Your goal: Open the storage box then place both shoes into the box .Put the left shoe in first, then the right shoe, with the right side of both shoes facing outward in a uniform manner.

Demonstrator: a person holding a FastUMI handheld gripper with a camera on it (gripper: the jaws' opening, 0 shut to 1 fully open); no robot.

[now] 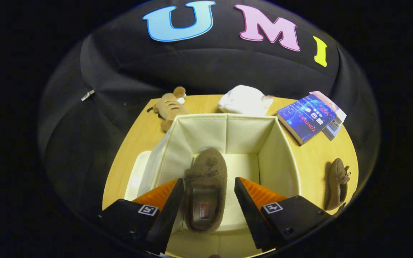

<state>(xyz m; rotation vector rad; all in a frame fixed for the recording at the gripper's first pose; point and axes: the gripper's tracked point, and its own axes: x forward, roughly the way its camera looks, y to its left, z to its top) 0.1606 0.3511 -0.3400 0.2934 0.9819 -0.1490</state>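
One shoe [206,190] already down inside the open storage box [281,150], between the spread, let-go fingers of the gripper [209,204]. Other shoe [337,182] waiting on the desk [310,157] beside the box, next to go in.

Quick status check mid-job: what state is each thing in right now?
storage box: open, lid off.
lid: flat on table, beside box.
shoe in box: lying on box floor, between the fingers.
second shoe: on table, outside box.
hand-held gripper: open, fingers apart, the far finger clear of the shoe.
books: closed, stacked.
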